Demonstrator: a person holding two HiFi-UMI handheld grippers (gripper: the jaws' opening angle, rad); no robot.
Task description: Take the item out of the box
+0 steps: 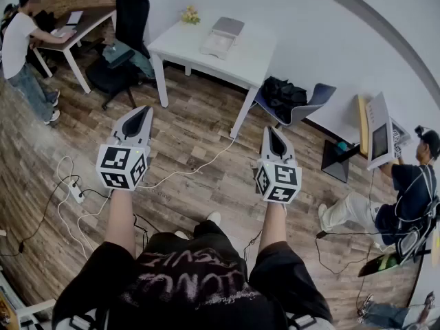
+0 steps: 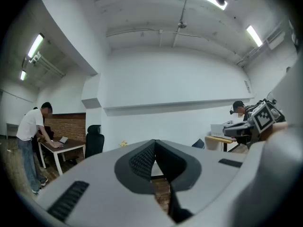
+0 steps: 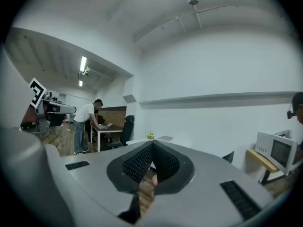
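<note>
- The left gripper (image 1: pixel 141 112) is pointing level over the wooden floor (image 1: pixel 199 126), its jaws pressed together on nothing. The right gripper (image 1: pixel 273 135) is doing the same — pads meeting, nothing between them.
- The box (image 1: pixel 221 36) is lying on the white table (image 1: pixel 180 47) ahead, well apart from both grippers. The item inside is not showing from here.
- The step in hand is looking like the approach: walking up to the table's near edge, then spreading one pair of jaws before reaching into the box.
- Open room is lying straight ahead, between the black office chair (image 1: pixel 130 12) on the left and the grey chair (image 1: pixel 322 91) carrying a dark bag (image 1: pixel 282 95) on the right.
- Cables (image 1: pixel 198 170) are trailing across the floor in front of the feet — probably worth stepping over.
</note>
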